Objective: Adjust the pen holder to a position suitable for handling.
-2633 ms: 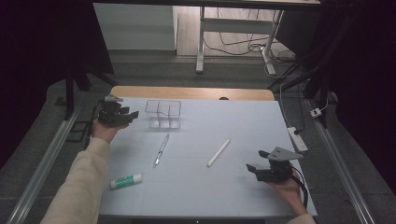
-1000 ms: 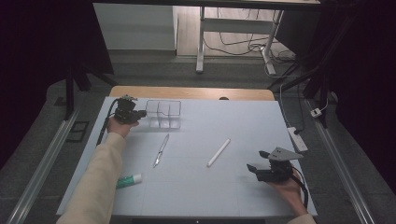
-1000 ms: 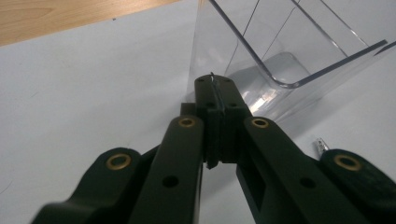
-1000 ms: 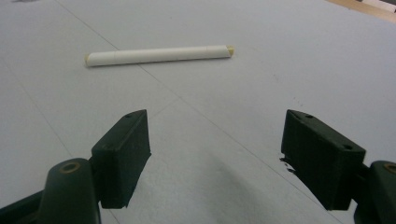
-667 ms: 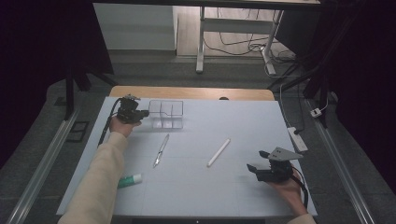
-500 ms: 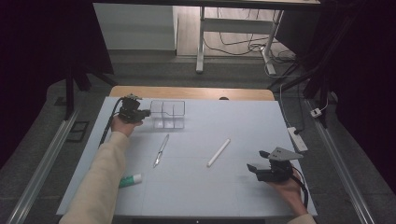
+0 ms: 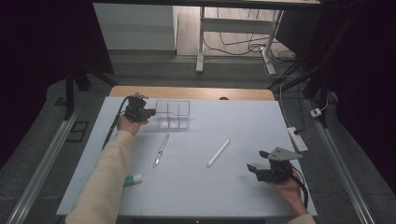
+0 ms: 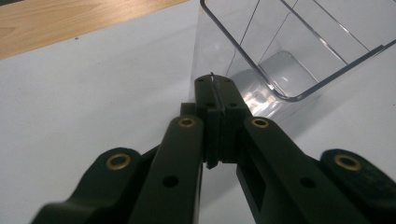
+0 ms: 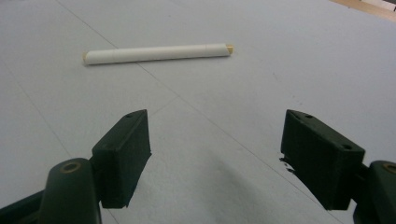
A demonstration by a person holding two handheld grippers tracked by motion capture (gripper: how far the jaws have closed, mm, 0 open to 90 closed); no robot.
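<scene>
1. Clear organiser tray (image 7: 173, 114): a transparent box with divided compartments, standing on the far left part of the tabletop (image 7: 243, 186), just short of the bare wooden strip (image 7: 196, 92). In the left gripper view its near wall (image 8: 219, 56) rises directly ahead of the jaw tips.
2. Left gripper (image 7: 150, 112): jaws closed, pads flat together, apparently pinched on the tray's thin left wall; the edge itself is hard to make out. To shift the tray well, keep the pinch low and firm, and slide it level rather than lift, since a light plastic box is likely to tip or twist about a one-sided hold.
3. Right gripper (image 7: 253, 168): jaws wide open, hovering over the near right tabletop, holding nothing.
4. White stick (image 7: 218, 152): lies flat mid-tabletop, ahead of the right jaws (image 9: 158, 53).
5. Silver pen (image 7: 160, 150): lies just in front of the tray; steer the tray clear of it.
6. Glue stick (image 7: 133, 179): near edge, beside the left sleeve (image 7: 105, 182).
</scene>
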